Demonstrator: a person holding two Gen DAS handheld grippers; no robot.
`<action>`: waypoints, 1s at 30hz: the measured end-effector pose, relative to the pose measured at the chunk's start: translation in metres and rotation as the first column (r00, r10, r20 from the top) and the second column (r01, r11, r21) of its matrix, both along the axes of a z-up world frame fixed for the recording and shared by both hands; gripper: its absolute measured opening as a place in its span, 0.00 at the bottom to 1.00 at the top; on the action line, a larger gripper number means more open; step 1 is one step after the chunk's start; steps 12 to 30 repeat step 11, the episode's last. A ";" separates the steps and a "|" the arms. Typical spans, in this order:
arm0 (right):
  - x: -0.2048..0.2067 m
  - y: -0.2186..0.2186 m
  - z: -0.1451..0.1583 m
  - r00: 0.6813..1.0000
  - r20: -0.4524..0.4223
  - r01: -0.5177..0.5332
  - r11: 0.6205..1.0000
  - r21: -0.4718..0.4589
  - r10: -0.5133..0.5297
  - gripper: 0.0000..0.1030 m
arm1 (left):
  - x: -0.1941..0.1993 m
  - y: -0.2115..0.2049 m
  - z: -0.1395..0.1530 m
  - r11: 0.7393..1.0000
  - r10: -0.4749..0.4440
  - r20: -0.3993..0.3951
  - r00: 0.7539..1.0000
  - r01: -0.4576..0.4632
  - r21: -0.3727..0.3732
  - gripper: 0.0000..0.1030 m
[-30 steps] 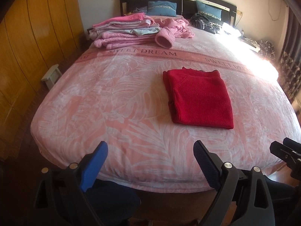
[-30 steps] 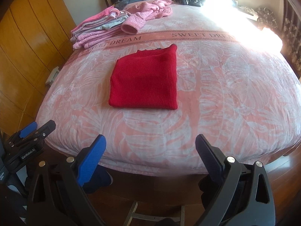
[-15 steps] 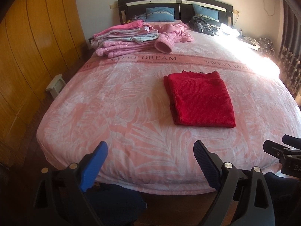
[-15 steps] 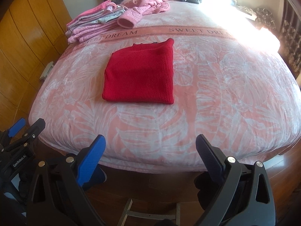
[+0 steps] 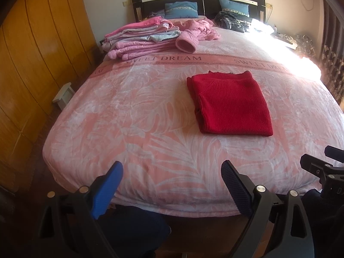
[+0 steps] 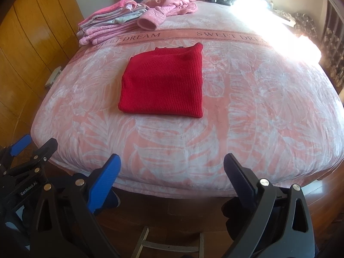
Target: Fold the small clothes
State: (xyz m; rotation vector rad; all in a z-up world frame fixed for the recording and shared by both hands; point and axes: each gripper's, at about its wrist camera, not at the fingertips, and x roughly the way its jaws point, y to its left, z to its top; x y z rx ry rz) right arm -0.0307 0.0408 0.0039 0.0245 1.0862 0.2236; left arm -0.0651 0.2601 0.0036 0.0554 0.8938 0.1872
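A red knit sweater (image 5: 231, 104) (image 6: 164, 85) lies folded into a flat rectangle on the pink leaf-patterned bedspread (image 5: 133, 116) (image 6: 258, 111), neck toward the headboard. My left gripper (image 5: 172, 172) hangs open over the foot edge of the bed, nothing between its fingers, well short of the sweater. My right gripper (image 6: 172, 164) is open too and empty, at the foot of the bed. Each gripper shows at the edge of the other's view, the right gripper (image 5: 322, 167) and the left gripper (image 6: 25, 150).
A stack of folded pink and grey clothes (image 5: 139, 36) (image 6: 111, 25) sits at the far left of the bed, a crumpled pink garment (image 5: 197, 30) beside it. Blue pillows (image 5: 180, 9) lean on the dark headboard. Wooden wardrobe doors (image 5: 32, 64) line the left.
Both grippers have drawn back and up from the bed, so more of the room and headboard shows. The sweater has not moved. Both stay open.
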 end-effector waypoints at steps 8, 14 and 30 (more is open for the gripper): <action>0.003 -0.005 -0.003 0.999 -0.033 0.027 1.000 0.014 -0.026 0.93 | 0.000 0.002 -0.002 1.000 0.009 0.000 1.000 -0.009 -0.001 0.90; 0.003 -0.007 -0.004 0.999 -0.036 0.037 0.999 0.017 -0.036 0.93 | 0.000 0.003 -0.002 1.000 0.010 0.000 1.000 -0.010 0.000 0.90; 0.003 -0.007 -0.004 0.999 -0.036 0.037 0.999 0.017 -0.036 0.93 | 0.000 0.003 -0.002 1.000 0.010 0.000 1.000 -0.010 0.000 0.90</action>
